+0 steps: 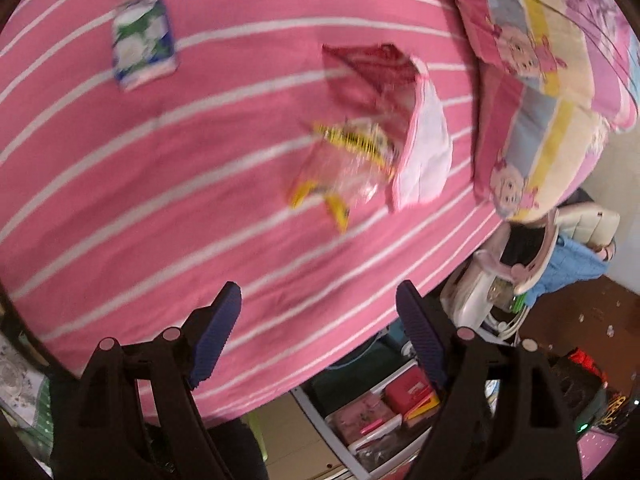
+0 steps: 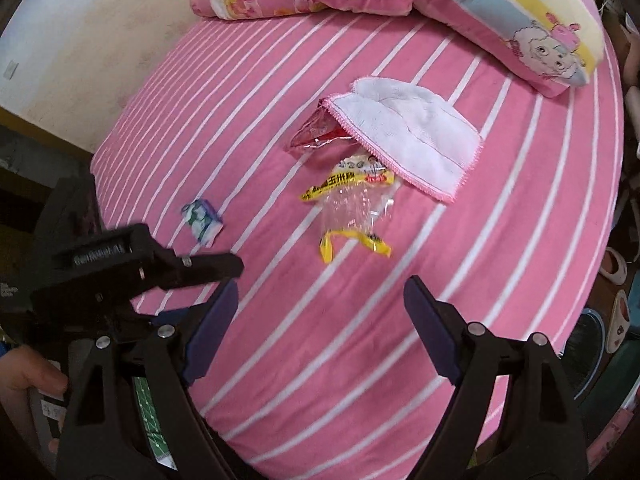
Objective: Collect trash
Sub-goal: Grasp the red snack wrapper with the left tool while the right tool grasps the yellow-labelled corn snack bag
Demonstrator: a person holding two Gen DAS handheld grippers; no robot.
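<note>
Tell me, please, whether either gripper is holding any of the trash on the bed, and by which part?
Nothing is held. The left gripper and right gripper are both open and empty above the striped sheet, short of the yellow wrapper.

Striped bedsheet (image 2: 360, 340); cartoon pillow (image 2: 540, 40); washcloth (image 2: 420, 132)

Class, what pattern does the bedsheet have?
The bedsheet is pink with thin white stripes, clearest in the right wrist view.

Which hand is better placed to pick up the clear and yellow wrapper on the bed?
Probably the right. Its open tool faces the wrapper almost straight ahead, with only bare sheet between. The left tool, also open and empty, sees the wrapper off to one side.
</note>
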